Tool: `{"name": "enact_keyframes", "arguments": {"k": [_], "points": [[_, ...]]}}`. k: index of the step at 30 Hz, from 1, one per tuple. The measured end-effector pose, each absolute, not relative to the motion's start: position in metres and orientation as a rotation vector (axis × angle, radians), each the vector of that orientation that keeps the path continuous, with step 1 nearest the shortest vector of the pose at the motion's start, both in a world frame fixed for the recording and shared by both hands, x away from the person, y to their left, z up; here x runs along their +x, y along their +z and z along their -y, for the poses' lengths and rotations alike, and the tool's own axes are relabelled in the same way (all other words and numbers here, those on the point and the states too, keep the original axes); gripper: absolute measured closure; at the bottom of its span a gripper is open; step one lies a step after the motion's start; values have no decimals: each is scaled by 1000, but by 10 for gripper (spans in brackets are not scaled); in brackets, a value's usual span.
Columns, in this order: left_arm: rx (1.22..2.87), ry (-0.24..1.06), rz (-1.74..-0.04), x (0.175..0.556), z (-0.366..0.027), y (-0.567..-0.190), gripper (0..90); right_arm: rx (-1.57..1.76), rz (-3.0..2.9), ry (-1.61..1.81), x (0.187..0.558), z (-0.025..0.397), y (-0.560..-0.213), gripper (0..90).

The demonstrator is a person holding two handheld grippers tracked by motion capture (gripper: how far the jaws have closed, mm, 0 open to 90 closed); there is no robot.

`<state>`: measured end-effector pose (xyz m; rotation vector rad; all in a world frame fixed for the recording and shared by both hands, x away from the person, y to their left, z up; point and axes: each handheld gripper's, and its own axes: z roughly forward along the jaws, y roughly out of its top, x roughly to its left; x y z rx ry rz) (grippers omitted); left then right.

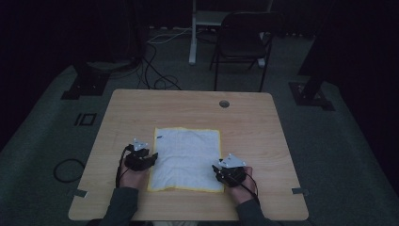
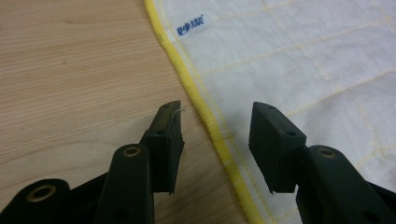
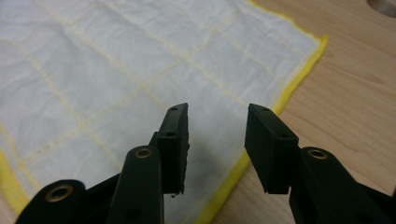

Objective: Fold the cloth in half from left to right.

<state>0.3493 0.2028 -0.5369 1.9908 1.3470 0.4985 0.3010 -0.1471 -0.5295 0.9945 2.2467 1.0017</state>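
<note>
The wooden table (image 1: 141,108) lay smooth and flat under a thin white quilted cloth (image 1: 188,157), spread near its front. It looked light and limp — best pinched at the yellow hem (image 2: 212,126). My left gripper (image 2: 215,126) and right gripper (image 3: 217,135) both gaped, empty, straddling opposite edges.

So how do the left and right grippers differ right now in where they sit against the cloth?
The left gripper straddles the cloth's left yellow hem, one jaw over bare table, the other over cloth. The right gripper sits at the right hem nearer the near corner, its jaws over cloth and hem. The left is farther up the edge than the right. Both are open and hold nothing.
</note>
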Motion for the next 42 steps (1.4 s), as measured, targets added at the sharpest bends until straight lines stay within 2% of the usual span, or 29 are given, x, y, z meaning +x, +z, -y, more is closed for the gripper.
{"name": "enact_keyframes", "arguments": {"k": [11,21,29,33,42], "points": [[1988,552,-1351,347,-196,-541,519,1009,-2216,987,310,147,-533,584],[1996,537,-1325,346,-186,-541,566,1016,-2216,989,321,145,-535,585],[1989,510,-1304,349,-185,-541,768,1018,-2231,991,328,143,-538,579],[1942,463,-1330,350,-192,-542,837,1034,-2233,993,329,148,-539,577],[1890,404,-1368,353,-204,-542,866,1107,-2206,1002,334,169,-539,575]]}}
